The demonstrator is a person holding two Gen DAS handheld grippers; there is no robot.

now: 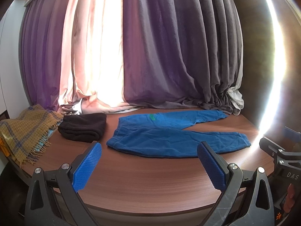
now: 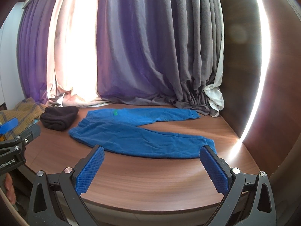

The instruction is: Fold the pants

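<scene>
left hand-held gripper (image 1: pixel 149 151) spread | right hand-held gripper (image 2: pixel 152 155) spread | pants (image 2: pixel 139 133) flat, cuff hidden

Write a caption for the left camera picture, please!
Blue pants lie flat on the wooden table, open left gripper waiting in front.

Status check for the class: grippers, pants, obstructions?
Both hand-held grippers, left and right, open, empty. Blue pants flat, unfolded. Dark folded cloth beside waistband, apart.
</scene>
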